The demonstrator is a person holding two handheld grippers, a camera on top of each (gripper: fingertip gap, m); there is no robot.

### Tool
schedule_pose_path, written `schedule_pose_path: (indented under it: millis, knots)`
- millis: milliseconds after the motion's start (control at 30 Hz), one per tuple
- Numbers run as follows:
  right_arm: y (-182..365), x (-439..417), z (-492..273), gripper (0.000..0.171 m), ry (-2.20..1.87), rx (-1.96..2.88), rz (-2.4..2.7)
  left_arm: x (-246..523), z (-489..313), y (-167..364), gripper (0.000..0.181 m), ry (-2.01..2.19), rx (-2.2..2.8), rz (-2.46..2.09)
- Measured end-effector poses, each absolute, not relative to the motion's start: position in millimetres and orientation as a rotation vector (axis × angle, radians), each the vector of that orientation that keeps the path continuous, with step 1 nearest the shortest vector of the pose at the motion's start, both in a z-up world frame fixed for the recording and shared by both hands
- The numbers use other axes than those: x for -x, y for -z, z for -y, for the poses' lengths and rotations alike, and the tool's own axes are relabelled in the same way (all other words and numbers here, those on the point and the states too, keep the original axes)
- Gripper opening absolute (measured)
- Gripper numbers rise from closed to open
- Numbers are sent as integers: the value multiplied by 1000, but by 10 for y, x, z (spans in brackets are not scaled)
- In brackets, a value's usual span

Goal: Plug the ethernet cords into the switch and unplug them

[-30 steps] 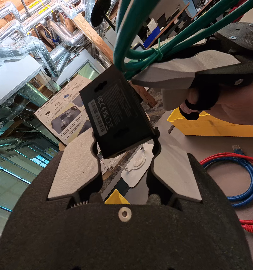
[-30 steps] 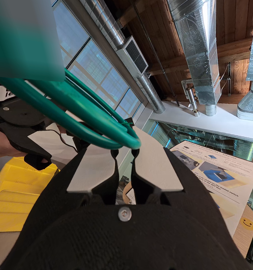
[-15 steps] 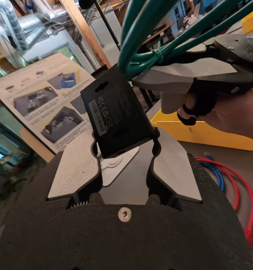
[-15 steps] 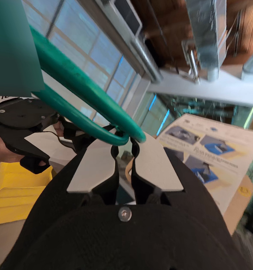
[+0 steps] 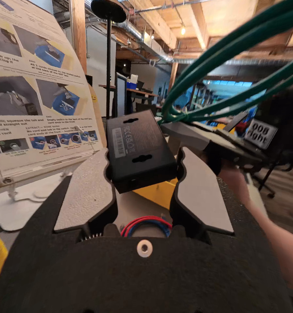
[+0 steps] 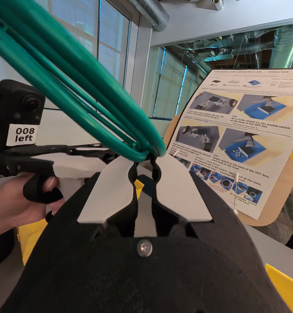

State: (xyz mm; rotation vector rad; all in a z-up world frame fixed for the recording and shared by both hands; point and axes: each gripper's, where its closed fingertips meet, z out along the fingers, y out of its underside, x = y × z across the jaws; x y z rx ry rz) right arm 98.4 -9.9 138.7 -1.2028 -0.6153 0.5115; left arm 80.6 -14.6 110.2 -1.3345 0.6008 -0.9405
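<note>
My left gripper (image 5: 143, 152) is shut on the black switch (image 5: 139, 147), held in the air with its labelled underside towards the camera; its ports are hidden. My right gripper (image 6: 146, 159) is shut on the coiled green ethernet cord (image 6: 74, 94) near its tie, with the loops arching up to the left. In the left wrist view the green cord (image 5: 227, 76) and the right gripper's fingers (image 5: 184, 133) sit just behind the switch's far right edge. I cannot tell whether a plug touches the switch. Red and blue cords (image 5: 145, 223) lie on the table below.
An instruction poster (image 5: 37, 101) stands on a white base (image 5: 15, 208) at the left, and shows in the right wrist view (image 6: 235, 144). A yellow bin (image 5: 157, 194) sits under the switch. The other hand and left gripper body (image 6: 23, 152) are at the left. Left and right tips are no more than a few centimetres apart.
Both grippers have tilted down from the ceiling towards level, so the room and poster now fill the views. The holds on the switch and the green cord are unchanged.
</note>
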Motion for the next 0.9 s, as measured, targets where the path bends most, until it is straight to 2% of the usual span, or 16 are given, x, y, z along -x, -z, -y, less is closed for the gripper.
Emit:
schedule_pose_path:
  millis: [267, 600, 900]
  knots:
    - [-1280, -952, 24, 14, -619, 1276, 535, -737, 77, -1138, 75, 971, 1315, -502]
    - [-1278, -947, 30, 15, -716, 1304, 564, -764, 71, -1027, 75, 1003, 1442, -620]
    - [-1203, -990, -75, 21, -510, 1274, 634, -771, 19, -926, 75, 1085, 1547, -560]
